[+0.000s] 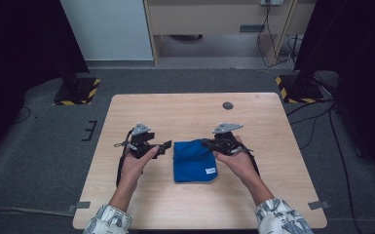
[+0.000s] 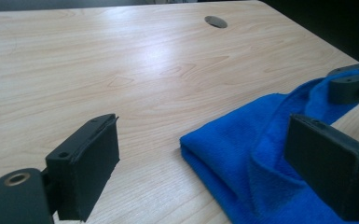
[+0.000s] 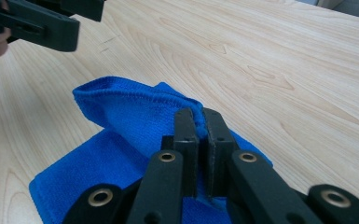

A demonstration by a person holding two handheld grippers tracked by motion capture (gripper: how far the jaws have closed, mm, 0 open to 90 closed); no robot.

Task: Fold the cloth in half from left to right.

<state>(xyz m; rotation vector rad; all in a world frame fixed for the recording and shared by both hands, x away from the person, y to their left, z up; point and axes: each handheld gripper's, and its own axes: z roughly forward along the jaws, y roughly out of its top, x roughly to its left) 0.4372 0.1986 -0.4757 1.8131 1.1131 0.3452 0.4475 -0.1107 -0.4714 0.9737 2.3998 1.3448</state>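
A folded blue cloth point(image 1: 194, 161) point(image 2: 242, 154) point(image 3: 121, 121) lies at the middle of the wooden table point(image 1: 185, 112), with a small white label point(image 1: 211, 170) at its near right corner. My right gripper point(image 1: 208, 144) point(image 3: 198, 116) is shut on the cloth's far right edge and holds a fold of it slightly raised. My left gripper point(image 1: 168, 146) point(image 2: 205, 140) stands open just left of the cloth, low over the table. Its right jaw sits by the cloth's lifted fold, and nothing is pressed between the pads. A hand holds each gripper.
A round grey grommet point(image 1: 228, 105) point(image 2: 216, 21) sits in the tabletop toward the far edge. Two stand bases with yellow-black stripes point(image 1: 78, 90) point(image 1: 297, 87) rest on the floor beyond the table's far corners, with cables point(image 1: 321, 122) trailing at the right.
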